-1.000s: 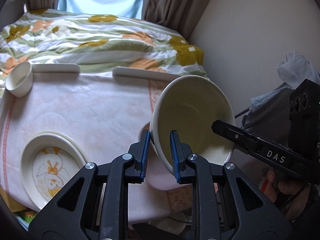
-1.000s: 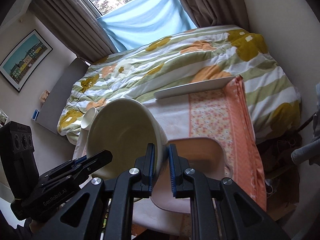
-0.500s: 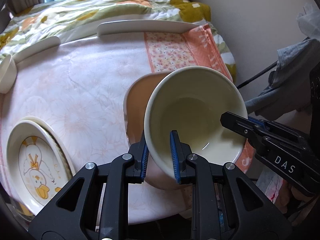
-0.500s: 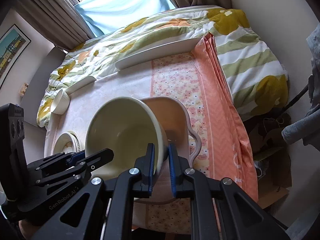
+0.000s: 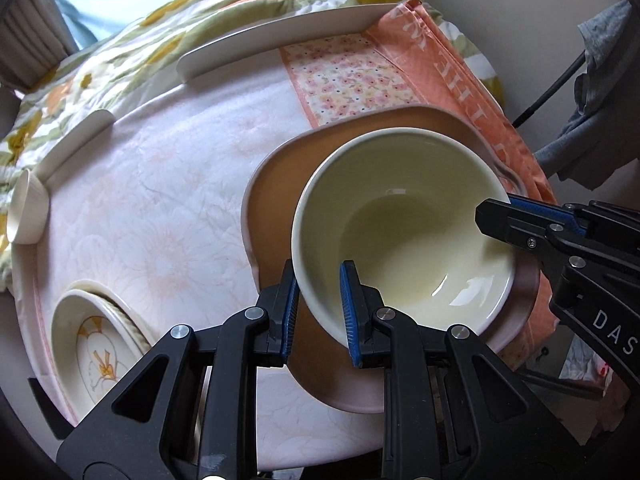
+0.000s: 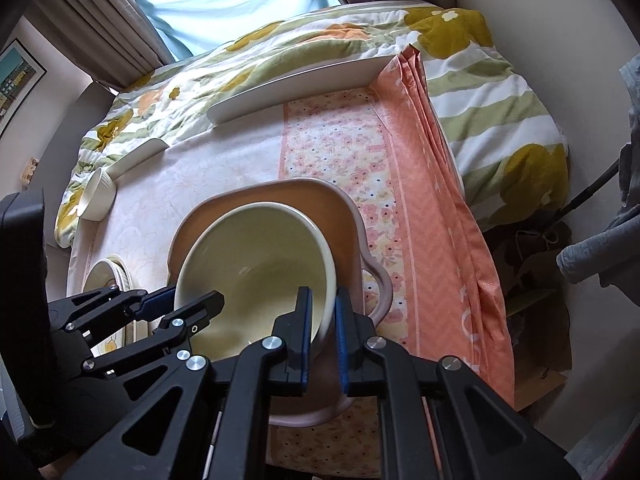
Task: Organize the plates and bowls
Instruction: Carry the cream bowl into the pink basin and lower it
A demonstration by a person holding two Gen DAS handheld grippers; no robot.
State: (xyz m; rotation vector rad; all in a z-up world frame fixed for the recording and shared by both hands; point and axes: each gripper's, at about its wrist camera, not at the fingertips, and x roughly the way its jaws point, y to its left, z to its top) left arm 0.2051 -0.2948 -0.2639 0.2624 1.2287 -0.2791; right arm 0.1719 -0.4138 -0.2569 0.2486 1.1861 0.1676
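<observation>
A large cream bowl [image 5: 400, 220] is held tilted in the pink handled dish [image 5: 276, 184] on the table; I cannot tell whether its base touches the dish. My left gripper [image 5: 319, 280] is shut on the bowl's near rim, one pad inside and one outside. My right gripper [image 6: 322, 304] clamps the opposite rim, its jaws closing a little tighter on it. In the right wrist view the bowl [image 6: 256, 256] sits within the pink dish [image 6: 344, 232], with the left gripper [image 6: 196, 300] at its left rim. The right gripper [image 5: 492, 216] shows at the bowl's right edge.
A stack of duck-pattern plates [image 5: 96, 344] lies at the table's near left. A small white bowl [image 5: 26, 208] sits at the far left edge. Two long white plates [image 5: 280, 36] line the far edge by the quilt. An orange floral cloth [image 5: 440, 60] hangs down the table's right side.
Both grippers came down with the bowl, from tilted high above the table into the pink dish. The bowl's opening now faces more upward.
</observation>
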